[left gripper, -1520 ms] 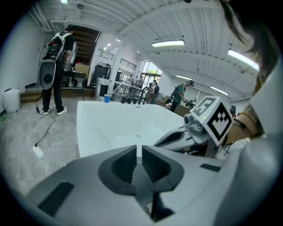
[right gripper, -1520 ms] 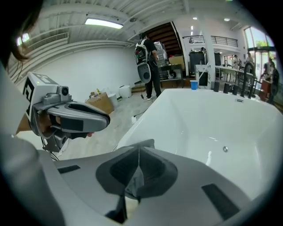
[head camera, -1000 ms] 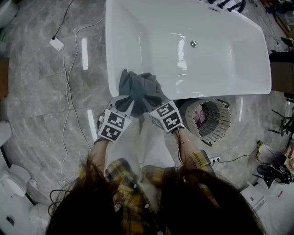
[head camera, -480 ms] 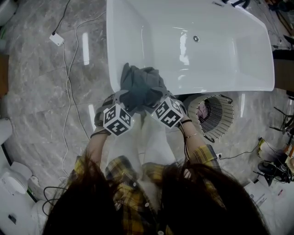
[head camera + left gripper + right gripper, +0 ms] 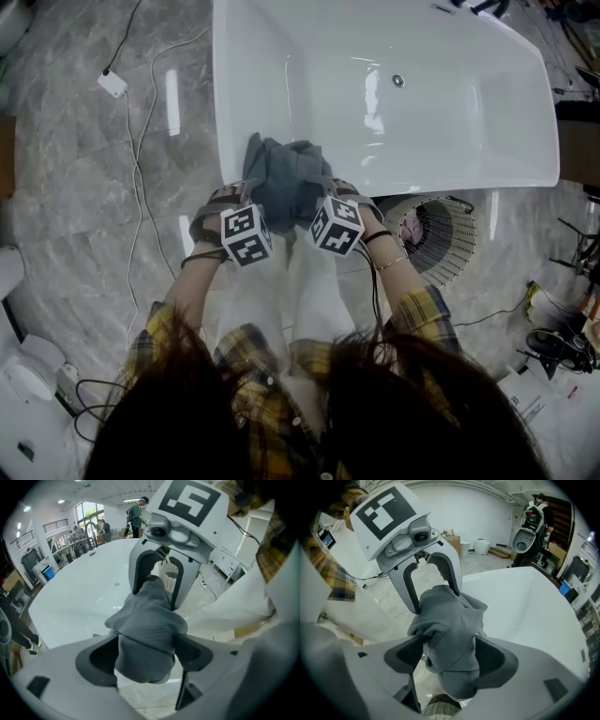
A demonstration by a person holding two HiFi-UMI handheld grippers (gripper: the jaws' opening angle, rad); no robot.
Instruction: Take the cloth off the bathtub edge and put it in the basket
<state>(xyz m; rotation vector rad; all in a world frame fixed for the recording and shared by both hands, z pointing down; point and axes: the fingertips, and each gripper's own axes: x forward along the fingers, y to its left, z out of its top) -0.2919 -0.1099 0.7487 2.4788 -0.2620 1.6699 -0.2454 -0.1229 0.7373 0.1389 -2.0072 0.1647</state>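
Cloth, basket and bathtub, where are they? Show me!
cloth (image 5: 286, 178), head view, its bunched grey middle.
basket (image 5: 455, 248), head view, its mesh wall.
bathtub (image 5: 450, 117), head view, the bare white inside.

Grey marble floor (image 5: 75, 187) carrying a white bathtub (image 5: 450, 141).
The basket (image 5: 459, 258) stands beside it, right of centre; a small white box (image 5: 112, 83) with cable, upper left.

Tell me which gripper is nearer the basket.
Right. The right gripper sits just left of the basket in the head view; the left gripper is farther, beyond the cloth. Both grippers' jaws are opening, cloth between them.
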